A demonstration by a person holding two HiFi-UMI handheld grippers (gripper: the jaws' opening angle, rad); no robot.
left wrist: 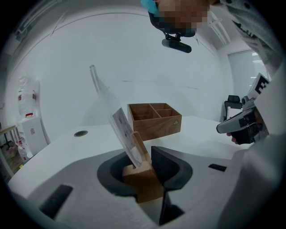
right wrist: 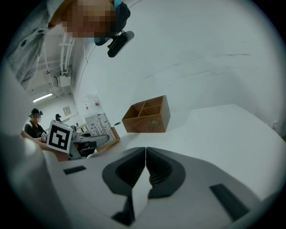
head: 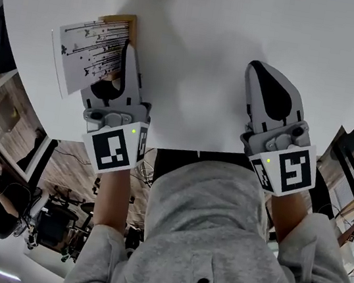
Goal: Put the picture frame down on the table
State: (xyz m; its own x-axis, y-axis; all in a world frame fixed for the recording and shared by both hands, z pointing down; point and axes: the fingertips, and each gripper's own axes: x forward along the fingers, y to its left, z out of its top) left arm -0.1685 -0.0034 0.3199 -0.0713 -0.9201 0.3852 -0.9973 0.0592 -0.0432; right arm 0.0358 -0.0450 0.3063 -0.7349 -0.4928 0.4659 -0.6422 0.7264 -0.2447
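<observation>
While my left tongs (left wrist: 146, 166) clamped the one picture frame (left wrist: 121, 127), my right tongs (right wrist: 145, 167) met empty; head view cropped the one box (left wrist: 154, 120).

picture frame (head: 88, 50): 1; wooden box (left wrist: 154, 120): 1 (divided inside); table (head: 212, 43): 1; hand-held grippers: 2 (left (left wrist: 149, 154), right (right wrist: 145, 151))

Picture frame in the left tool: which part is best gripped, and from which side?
Probably its wooden base block, from the person's side, as the left tool does now: the block is thick and solid, while the clear panel above is thin and tilted.
</observation>
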